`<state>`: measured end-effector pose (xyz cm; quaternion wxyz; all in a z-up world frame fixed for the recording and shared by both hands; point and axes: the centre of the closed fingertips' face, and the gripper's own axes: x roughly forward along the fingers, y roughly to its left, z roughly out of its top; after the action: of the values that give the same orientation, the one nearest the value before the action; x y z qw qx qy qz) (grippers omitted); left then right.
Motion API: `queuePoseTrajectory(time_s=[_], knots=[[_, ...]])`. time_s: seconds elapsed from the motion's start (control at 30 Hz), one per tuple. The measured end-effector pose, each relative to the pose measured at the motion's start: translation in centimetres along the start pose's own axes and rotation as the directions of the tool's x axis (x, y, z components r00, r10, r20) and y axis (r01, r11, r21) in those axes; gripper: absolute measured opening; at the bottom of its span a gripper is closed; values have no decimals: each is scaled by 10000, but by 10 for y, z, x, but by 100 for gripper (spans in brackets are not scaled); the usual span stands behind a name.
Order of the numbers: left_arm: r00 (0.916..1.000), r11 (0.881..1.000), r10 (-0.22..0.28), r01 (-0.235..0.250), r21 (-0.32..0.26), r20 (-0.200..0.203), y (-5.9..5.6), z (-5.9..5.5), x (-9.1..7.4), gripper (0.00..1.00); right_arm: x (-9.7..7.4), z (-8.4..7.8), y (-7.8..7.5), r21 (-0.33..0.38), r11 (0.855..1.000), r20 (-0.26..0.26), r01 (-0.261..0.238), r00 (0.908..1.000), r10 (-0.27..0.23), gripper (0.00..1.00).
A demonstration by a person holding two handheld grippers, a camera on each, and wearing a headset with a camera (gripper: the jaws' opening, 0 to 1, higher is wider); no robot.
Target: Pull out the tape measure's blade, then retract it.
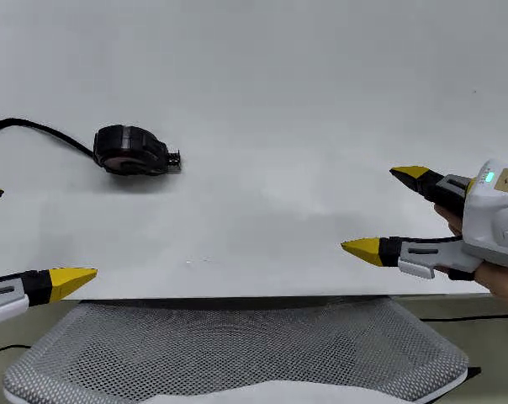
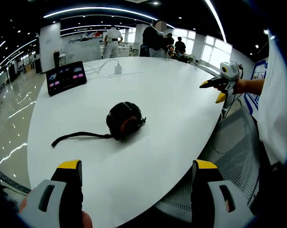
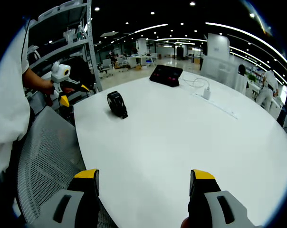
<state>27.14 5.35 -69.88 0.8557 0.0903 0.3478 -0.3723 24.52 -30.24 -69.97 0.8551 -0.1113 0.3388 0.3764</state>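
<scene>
Head view: white table is mostly bare, its near edge just above a mesh chair back. Tape measure lies on the left of the tabletop, blade hook at the case mouth, black strap trailing left. Left gripper and right gripper hang over the near edge, jaws spread wide, holding nothing, well apart from the tape. Left gripper view: tablet and charger sit at the far side.
</scene>
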Motion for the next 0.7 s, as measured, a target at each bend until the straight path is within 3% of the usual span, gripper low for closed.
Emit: queuePoseTrajectory(time_s=[0.3,0.7], knots=[[10000,9999,-28,28,147,12,-1,1,0,95,-1,-1,7,-61,9999,79,-148,9999,148,97],[10000,9999,-29,28,145,83,0,5,0,95,-3,-1,8,-141,9997,22,-196,9998,197,99]])
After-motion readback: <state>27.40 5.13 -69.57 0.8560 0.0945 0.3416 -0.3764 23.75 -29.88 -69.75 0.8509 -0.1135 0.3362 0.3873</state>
